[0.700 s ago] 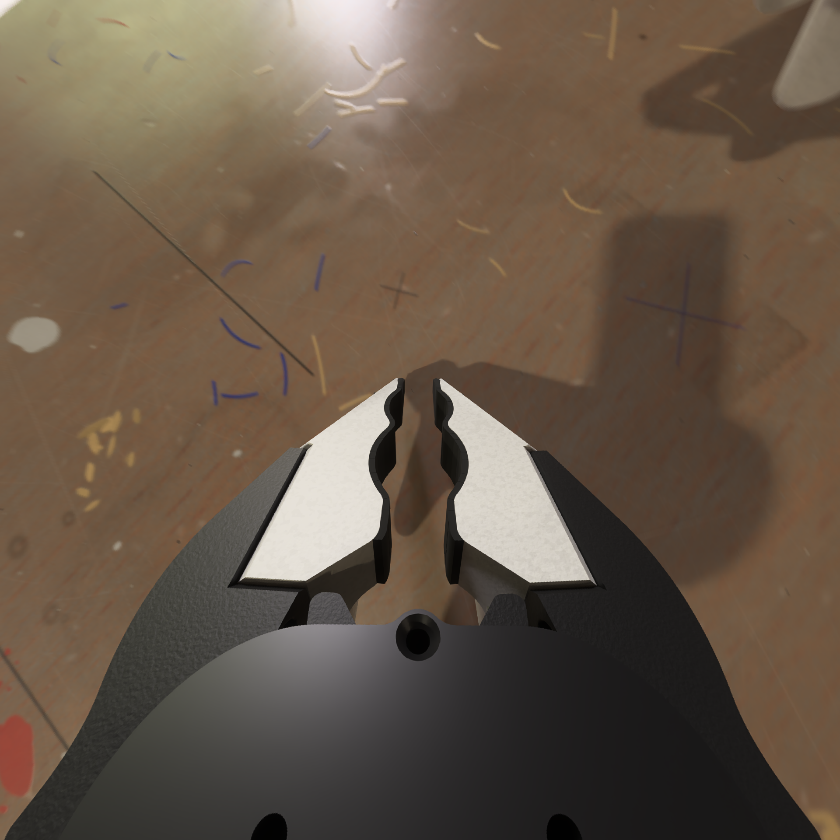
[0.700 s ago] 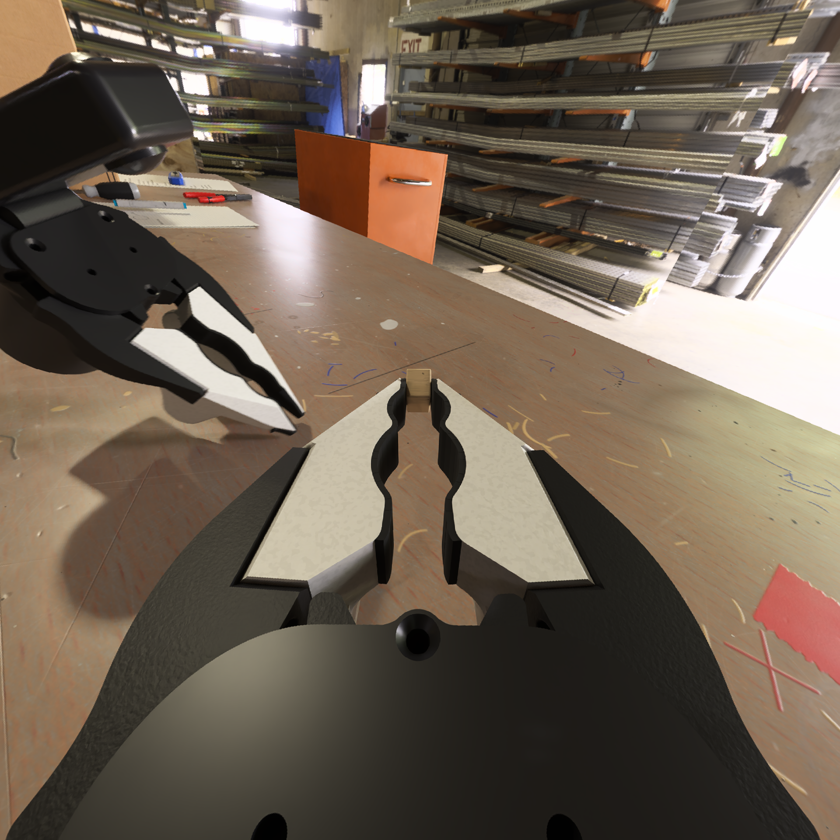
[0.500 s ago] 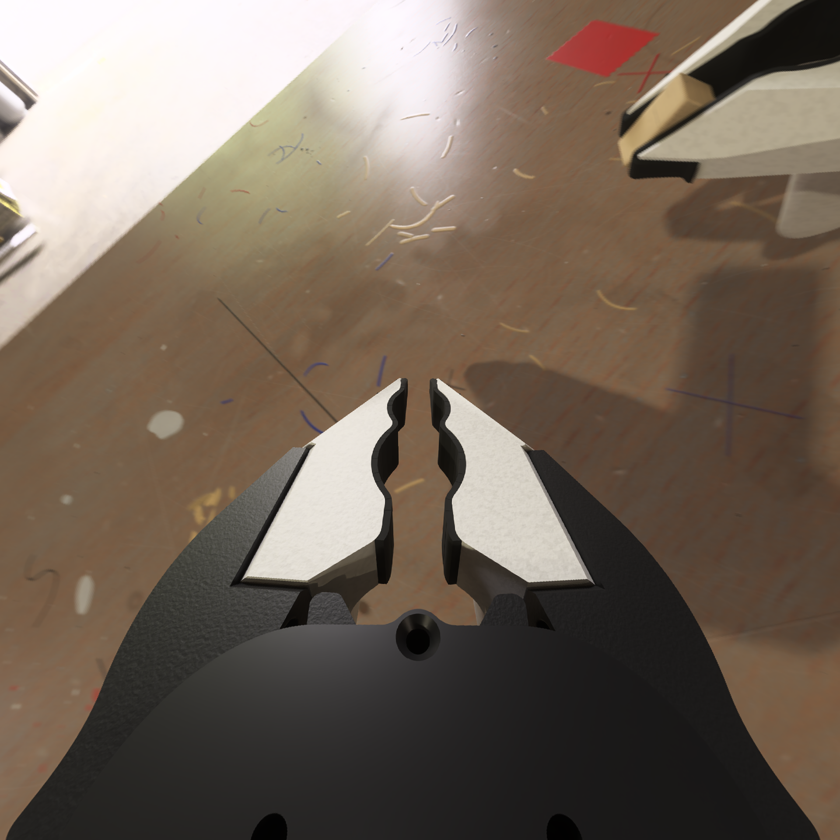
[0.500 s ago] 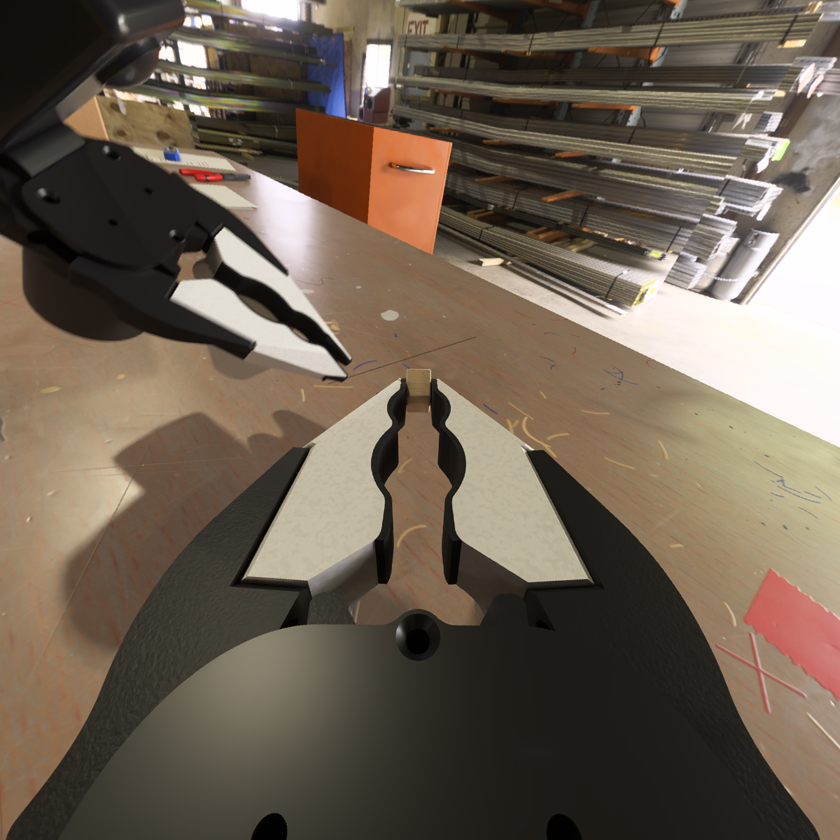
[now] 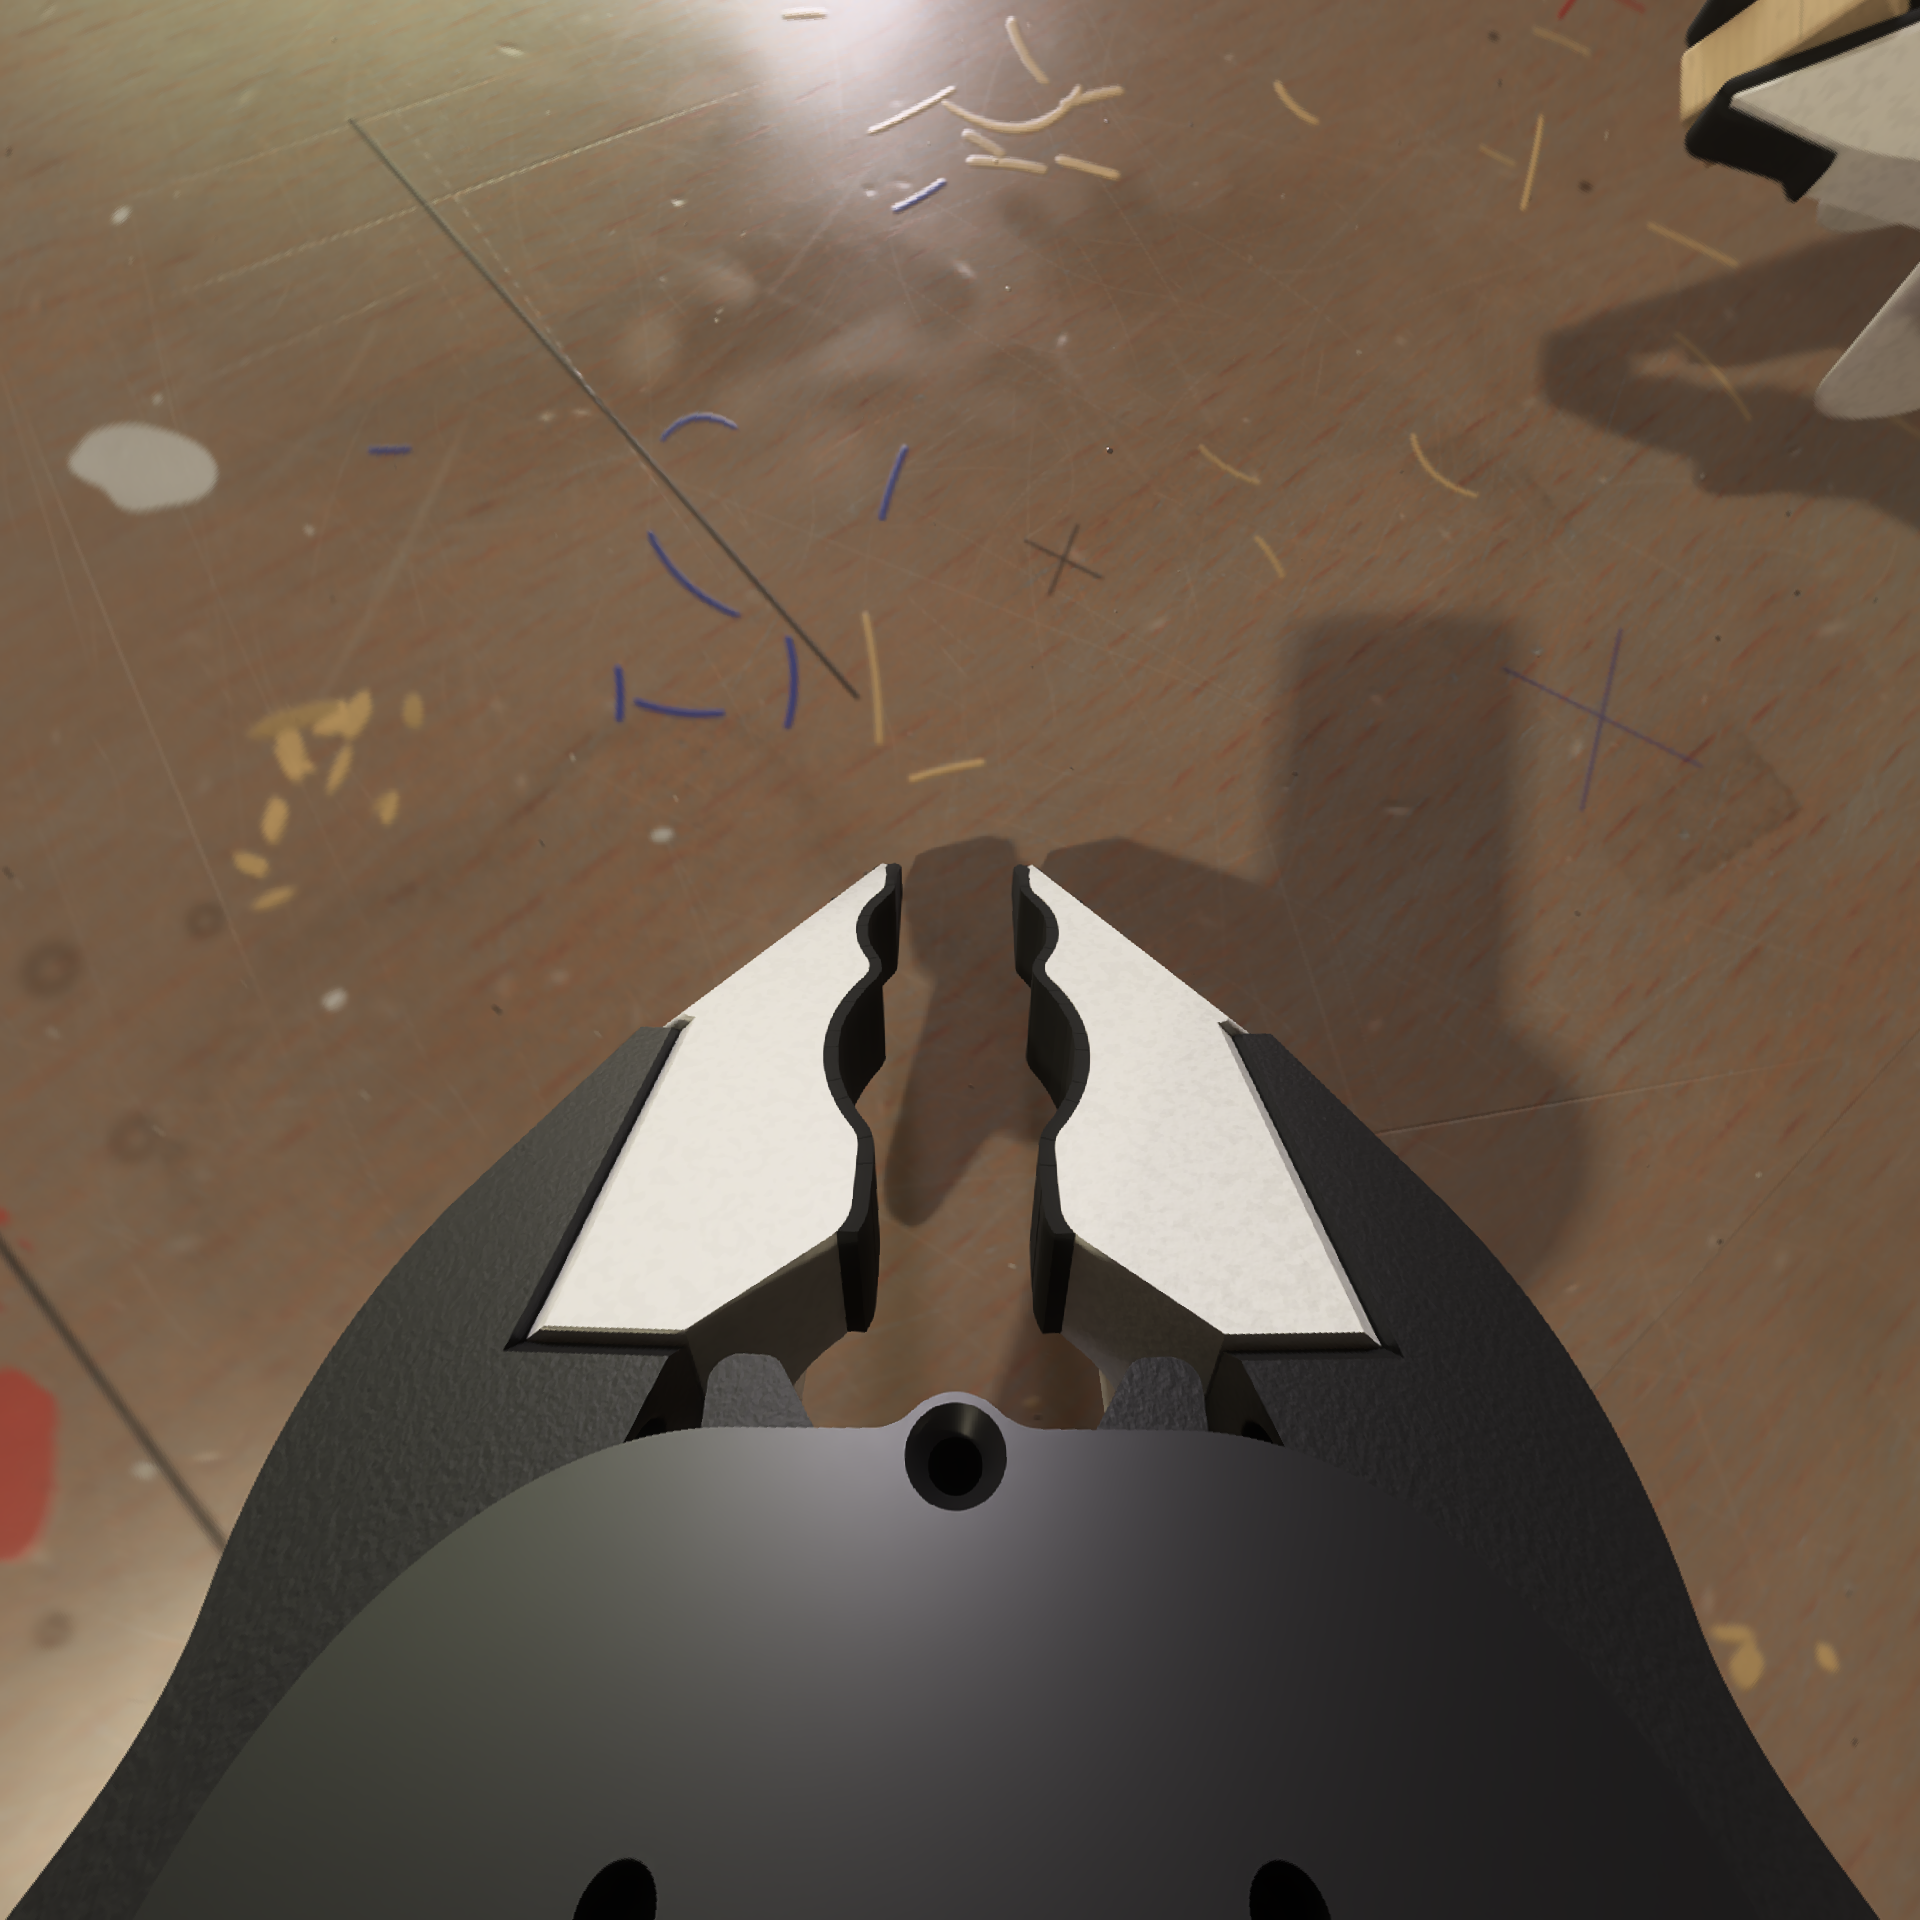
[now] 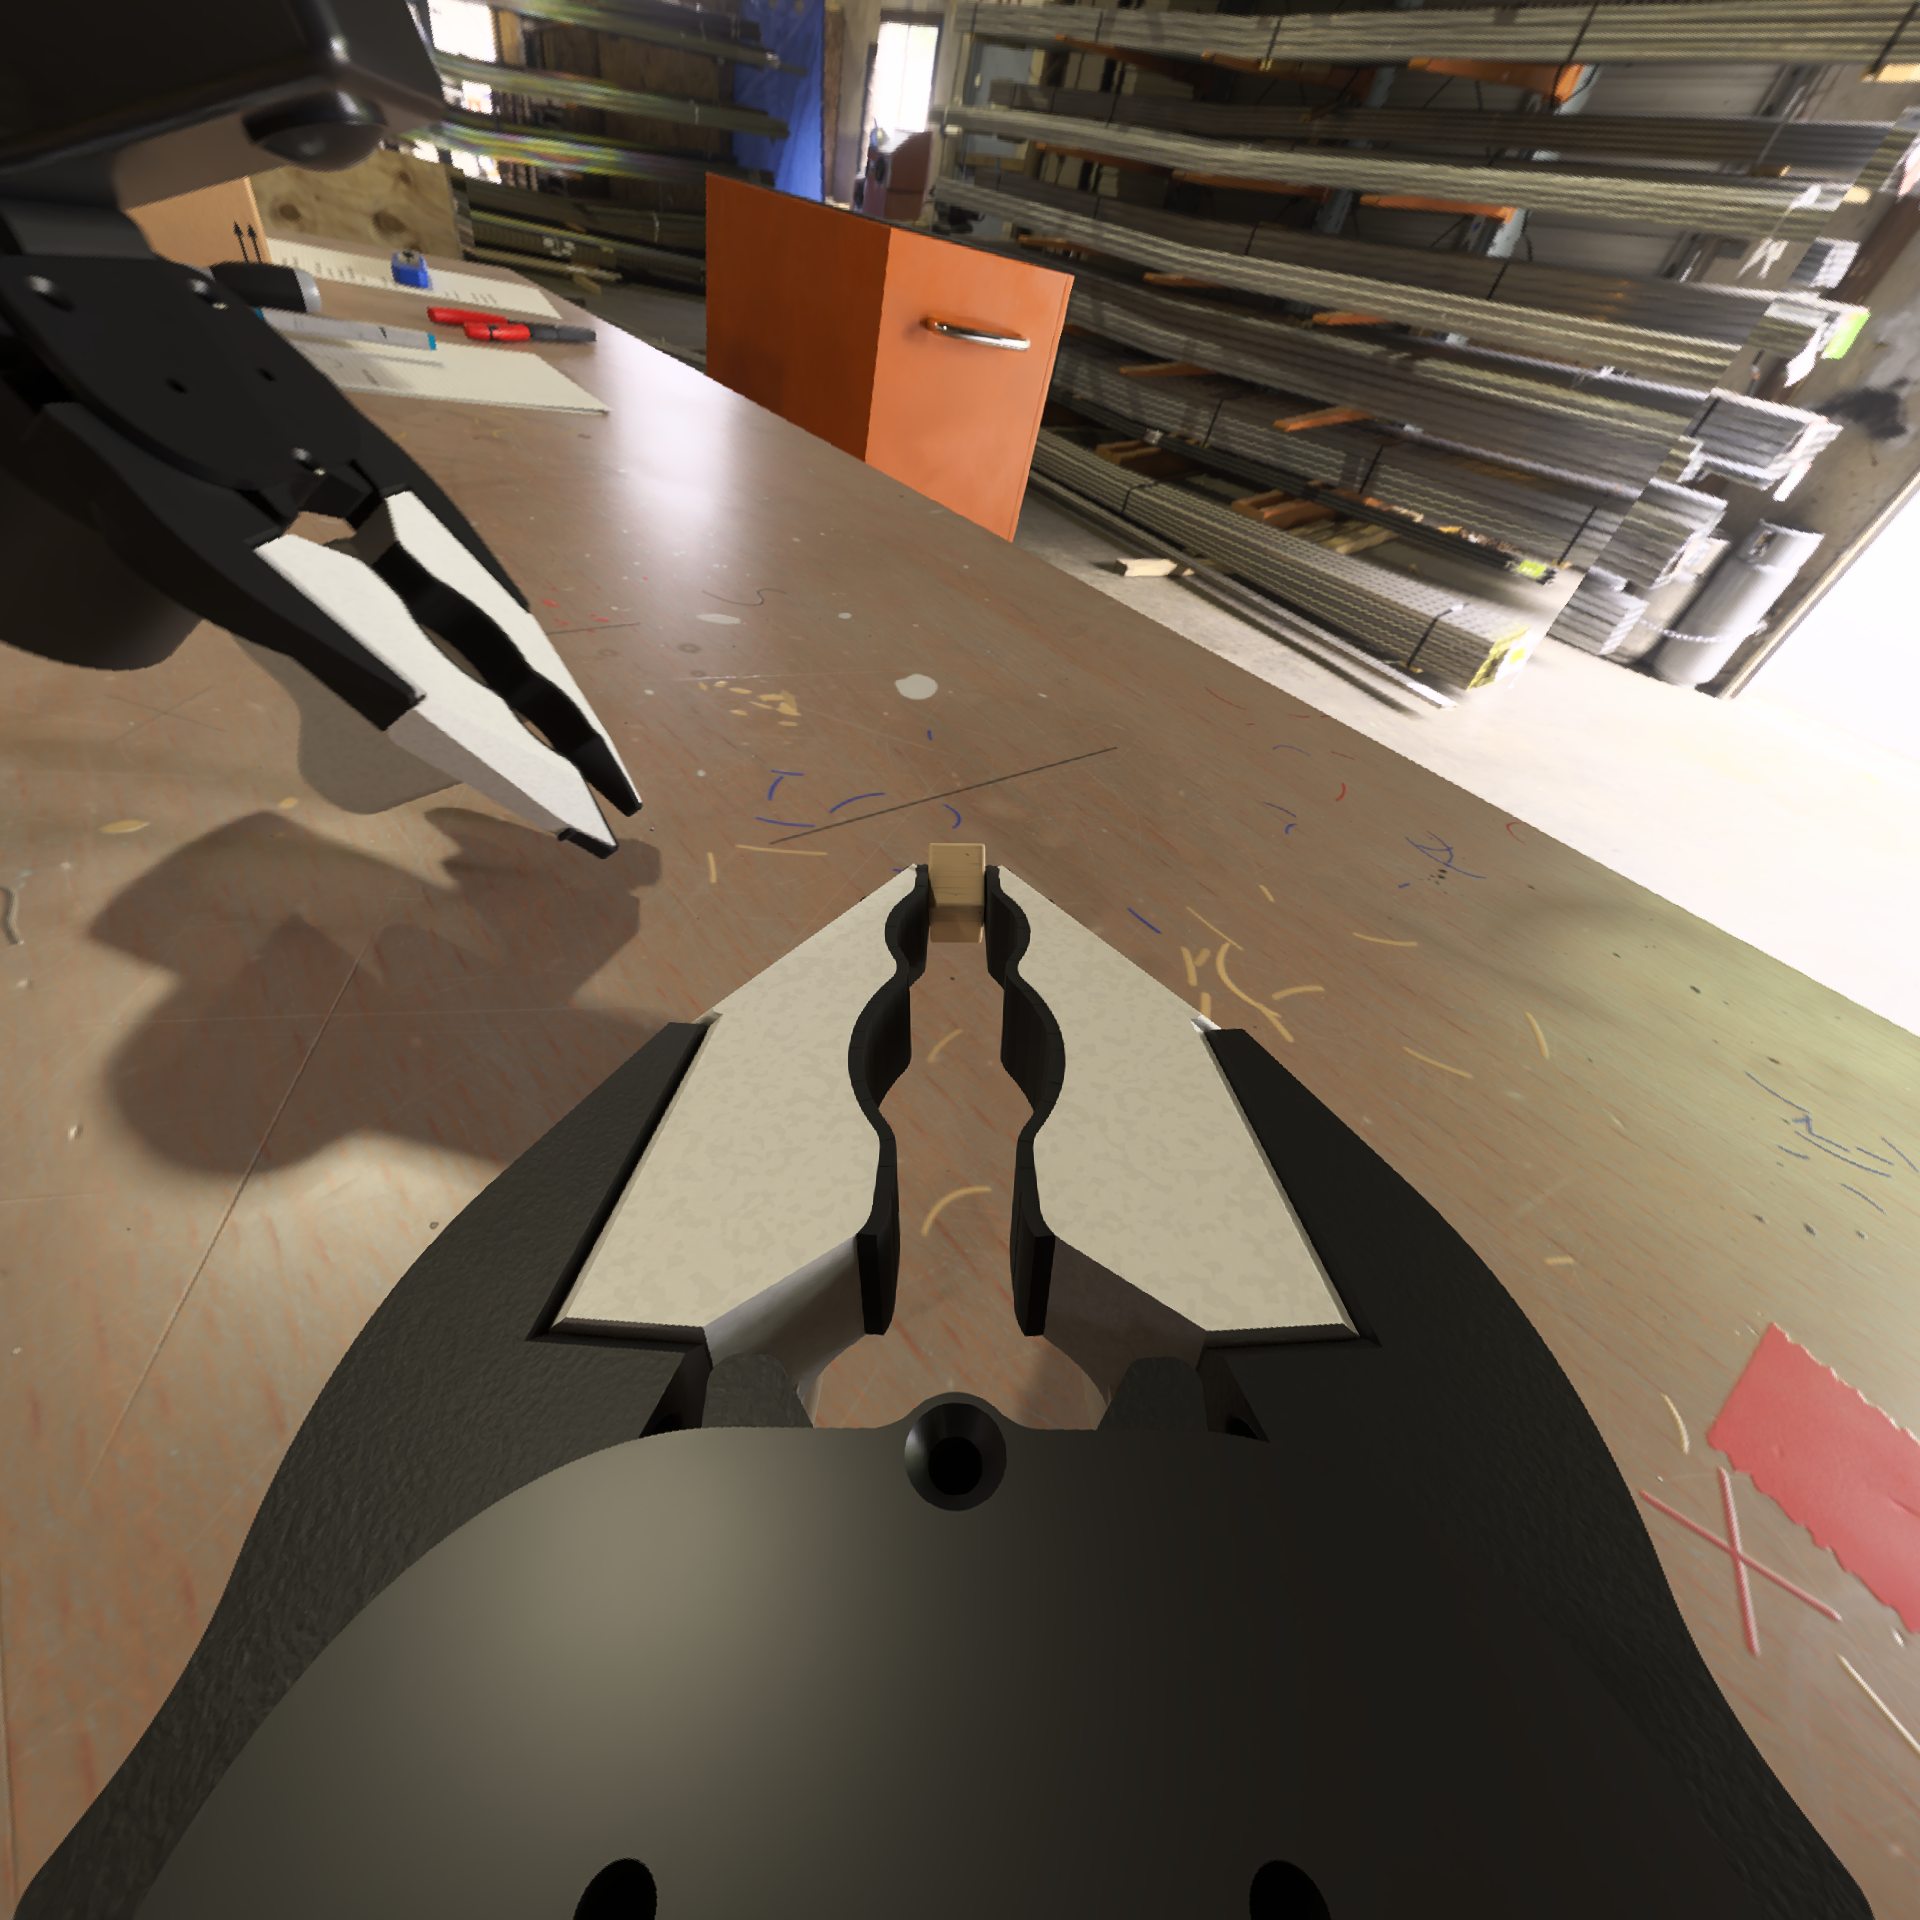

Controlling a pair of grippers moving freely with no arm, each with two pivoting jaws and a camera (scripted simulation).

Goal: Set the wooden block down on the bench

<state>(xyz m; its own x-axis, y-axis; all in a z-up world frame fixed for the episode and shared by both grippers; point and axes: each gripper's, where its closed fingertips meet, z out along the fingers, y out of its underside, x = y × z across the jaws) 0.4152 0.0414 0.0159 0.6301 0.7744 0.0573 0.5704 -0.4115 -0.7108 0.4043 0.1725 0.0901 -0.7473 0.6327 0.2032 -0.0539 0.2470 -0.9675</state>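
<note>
Wooden block (image 6: 957,891) between right gripper (image 6: 954,881) fingertips, above bench (image 6: 1351,1039).

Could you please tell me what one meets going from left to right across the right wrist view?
left gripper → wooden block held in the right gripper → orange cabinet → red patch on the bench.

L gripper (image 5: 957,883) parted, empty | above bench (image 5: 416,987) | block (image 5: 1704,62) top-right

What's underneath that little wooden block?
Only bare bench shows around the wooden block, pinched in the right tool. The spot directly beneath is hidden.
</note>
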